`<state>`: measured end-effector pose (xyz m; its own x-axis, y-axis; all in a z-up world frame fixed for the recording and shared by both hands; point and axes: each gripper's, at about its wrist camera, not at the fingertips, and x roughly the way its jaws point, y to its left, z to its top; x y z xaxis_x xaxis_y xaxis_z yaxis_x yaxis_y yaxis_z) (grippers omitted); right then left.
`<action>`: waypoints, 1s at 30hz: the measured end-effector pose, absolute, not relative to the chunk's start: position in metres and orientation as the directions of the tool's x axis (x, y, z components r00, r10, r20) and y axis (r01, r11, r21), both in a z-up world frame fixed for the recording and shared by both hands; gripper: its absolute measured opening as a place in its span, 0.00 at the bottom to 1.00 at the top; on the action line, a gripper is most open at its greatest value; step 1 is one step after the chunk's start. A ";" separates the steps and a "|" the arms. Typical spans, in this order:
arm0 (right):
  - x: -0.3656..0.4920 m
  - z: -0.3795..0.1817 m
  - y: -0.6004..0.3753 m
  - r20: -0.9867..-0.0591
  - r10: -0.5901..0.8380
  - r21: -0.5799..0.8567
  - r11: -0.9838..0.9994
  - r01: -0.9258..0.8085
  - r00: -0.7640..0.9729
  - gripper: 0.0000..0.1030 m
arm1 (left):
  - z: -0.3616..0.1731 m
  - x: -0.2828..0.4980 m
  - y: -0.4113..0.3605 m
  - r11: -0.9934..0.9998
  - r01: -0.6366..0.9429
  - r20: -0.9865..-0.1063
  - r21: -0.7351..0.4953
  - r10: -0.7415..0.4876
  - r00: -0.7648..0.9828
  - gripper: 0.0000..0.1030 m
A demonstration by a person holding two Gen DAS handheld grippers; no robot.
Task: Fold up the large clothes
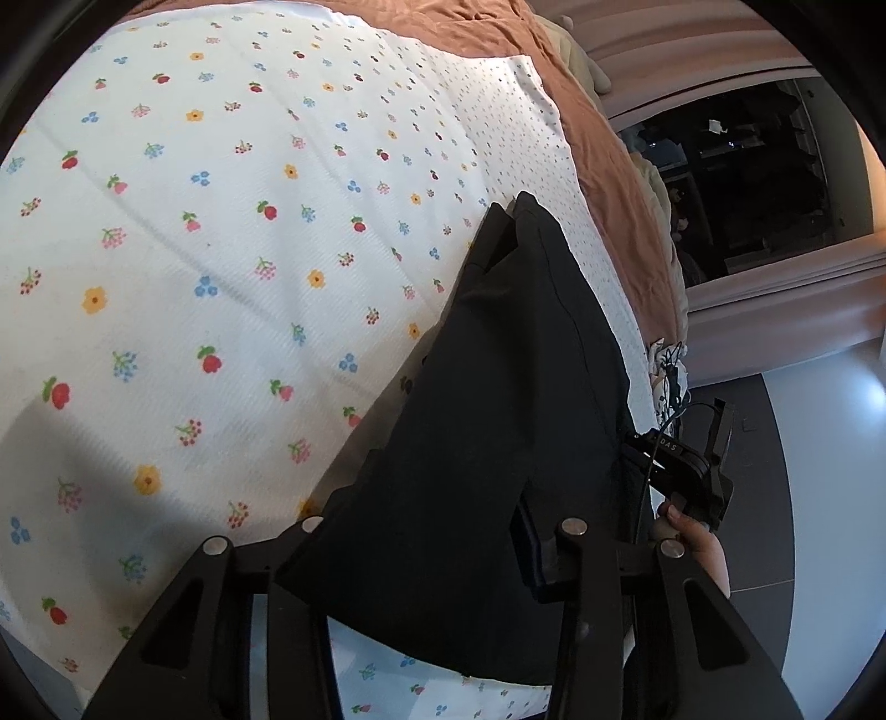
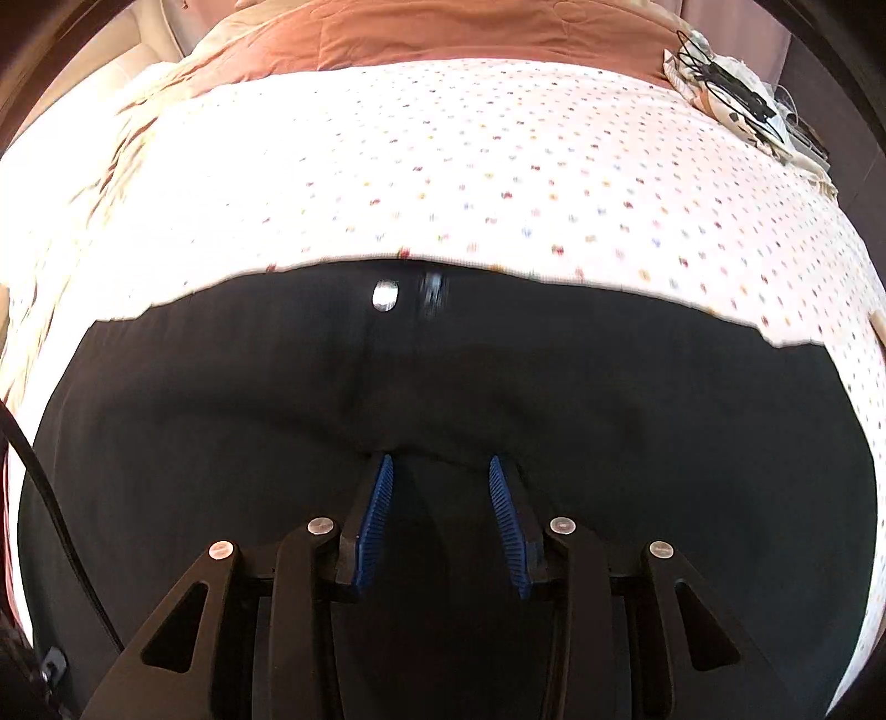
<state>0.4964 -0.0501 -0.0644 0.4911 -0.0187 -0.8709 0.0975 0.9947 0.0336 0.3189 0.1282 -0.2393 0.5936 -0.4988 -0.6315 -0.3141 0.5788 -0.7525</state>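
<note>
A large black garment (image 1: 487, 421) hangs over my left gripper (image 1: 443, 559) and drapes up across the flowered bedsheet (image 1: 194, 249). The cloth hides the left fingertips, so their state does not show. In the right wrist view the same black garment (image 2: 443, 382) lies spread flat on the dotted sheet (image 2: 498, 166), with a silver button (image 2: 385, 295) near its far edge. My right gripper (image 2: 441, 471) is open, its blue pads (image 2: 376, 515) spread on the cloth. The right gripper also shows in the left wrist view (image 1: 692, 471), held by a hand.
A brown blanket (image 2: 443, 33) covers the far part of the bed. A small pile of cables and a cloth (image 2: 736, 105) sits at the bed's far right corner. A dark window (image 1: 736, 183) and grey floor (image 1: 819, 471) lie to the right of the bed.
</note>
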 end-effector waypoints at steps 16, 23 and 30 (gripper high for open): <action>0.450 -0.050 -0.057 -0.832 0.107 0.154 0.987 0.040 0.544 0.33 | -0.204 0.318 0.125 0.536 -0.236 -0.544 -0.810 -0.540 0.642 0.15; 0.382 -0.064 -0.048 -0.831 0.221 0.261 0.965 0.007 0.510 0.33 | -0.165 0.320 0.112 0.575 -0.156 -0.519 -0.803 -0.547 0.657 0.14; 0.336 -0.058 -0.050 -0.823 0.306 0.368 0.929 0.039 0.479 0.33 | -0.129 0.322 0.095 0.609 -0.074 -0.498 -0.790 -0.566 0.657 0.14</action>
